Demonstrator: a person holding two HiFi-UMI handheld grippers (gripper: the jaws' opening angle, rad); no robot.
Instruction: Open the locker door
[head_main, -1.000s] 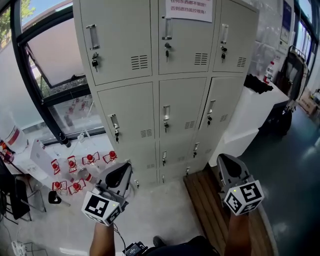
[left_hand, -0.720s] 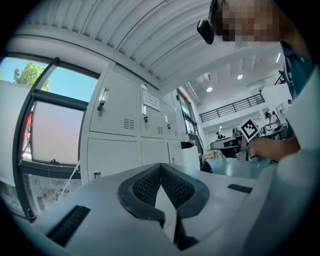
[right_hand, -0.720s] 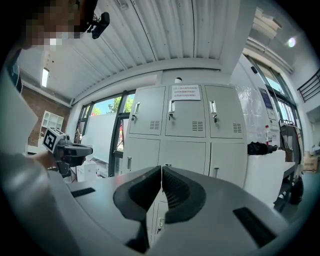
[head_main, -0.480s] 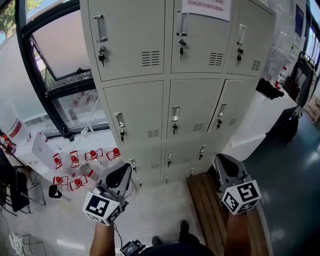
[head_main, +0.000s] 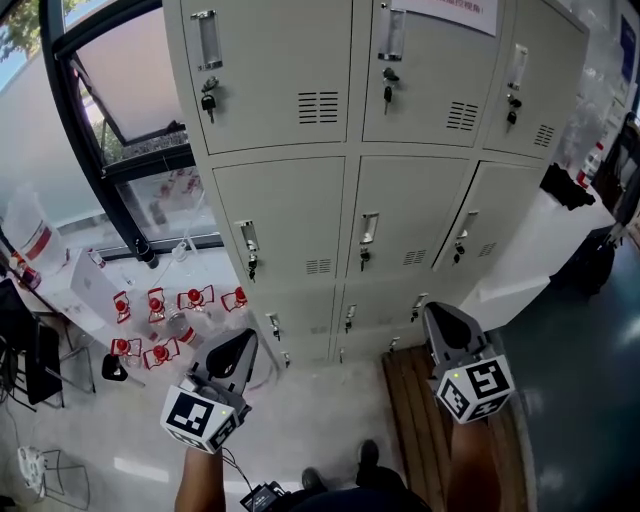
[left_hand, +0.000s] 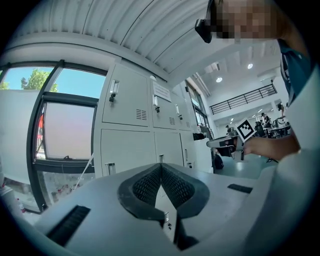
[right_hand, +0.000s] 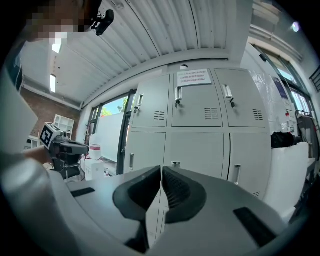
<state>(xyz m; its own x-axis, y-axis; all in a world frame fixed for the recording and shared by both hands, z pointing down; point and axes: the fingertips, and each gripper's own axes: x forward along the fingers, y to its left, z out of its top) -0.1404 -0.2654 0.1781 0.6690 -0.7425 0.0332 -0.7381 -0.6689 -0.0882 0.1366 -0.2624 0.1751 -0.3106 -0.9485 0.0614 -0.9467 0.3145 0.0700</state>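
A beige steel locker cabinet (head_main: 300, 200) stands ahead with three columns of doors, all shut. Each door has a recessed handle and a lock, and keys hang in the locks of the upper doors, as on the left middle door (head_main: 249, 250). In the head view my left gripper (head_main: 242, 338) and right gripper (head_main: 433, 310) are held side by side short of the low doors, touching nothing. Both point level at the cabinet. The left gripper's (left_hand: 161, 166) jaws meet at the tip, empty. The right gripper (right_hand: 161, 170) is shut too, with nothing in it.
A black-framed window (head_main: 120, 130) adjoins the cabinet on the left. Several red-capped bottles (head_main: 160, 310) and a white container (head_main: 85, 290) sit on the floor below it. A wooden pallet (head_main: 415, 420) lies at the cabinet's right foot, beside a white counter (head_main: 530, 260).
The cabinet has grown larger and slid down and right in the head view as I stepped closer. Both grippers advanced with me, a little lower, and stayed shut.
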